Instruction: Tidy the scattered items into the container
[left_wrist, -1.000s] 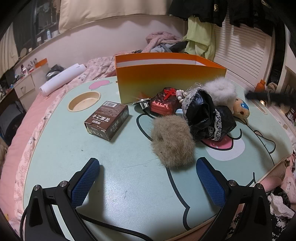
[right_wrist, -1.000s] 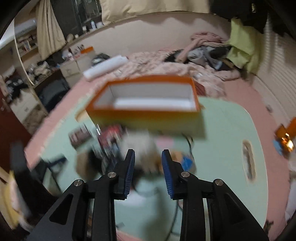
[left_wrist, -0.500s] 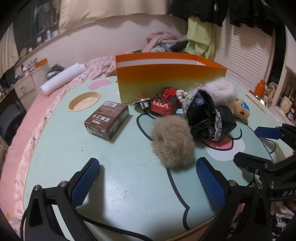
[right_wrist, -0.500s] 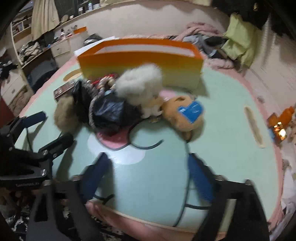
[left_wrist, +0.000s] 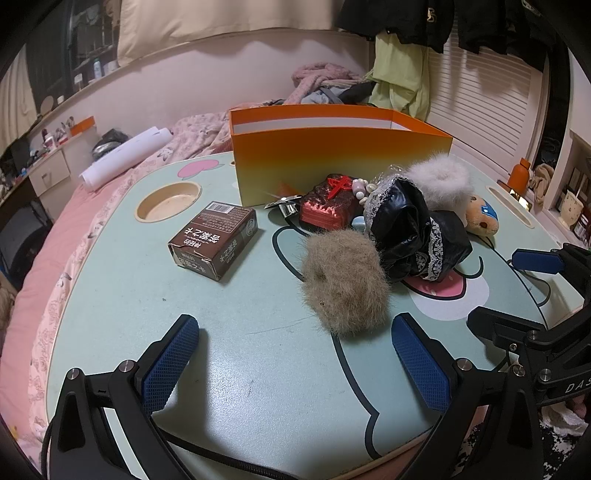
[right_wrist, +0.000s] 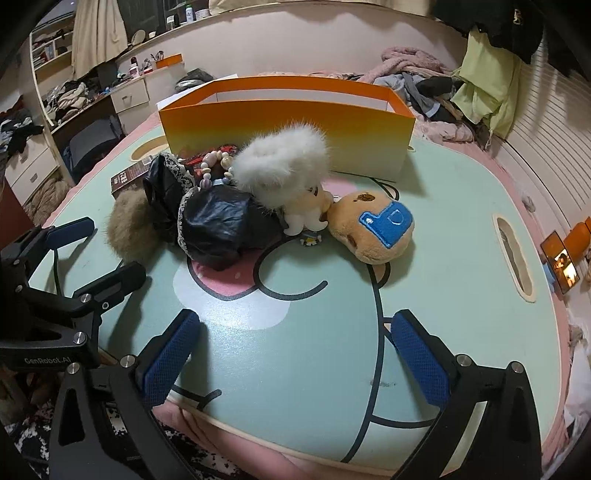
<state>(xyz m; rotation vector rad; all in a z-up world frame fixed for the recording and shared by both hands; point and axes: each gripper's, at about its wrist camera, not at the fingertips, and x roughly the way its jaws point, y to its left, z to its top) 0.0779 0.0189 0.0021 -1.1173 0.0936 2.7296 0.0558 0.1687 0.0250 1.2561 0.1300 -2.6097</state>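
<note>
Left tongs (left_wrist: 295, 354) spread wide, hovering low over the tabletop (left_wrist: 240, 369), gripping nothing; tan fur scrunchie (left_wrist: 345, 282) lying just beyond, nearer the right pad. Right tongs (right_wrist: 295, 354) also gaping wide, empty; plush head (right_wrist: 373, 229) sitting ahead. Orange box (right_wrist: 288, 125) standing behind the pile.

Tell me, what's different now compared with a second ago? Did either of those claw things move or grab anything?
The right gripper swung down from above the orange box to the near table edge and opened wide; it holds nothing. The left gripper stayed put, open and empty. The brown fluffy scrunchie, brown carton and the rest of the pile haven't shifted.
</note>
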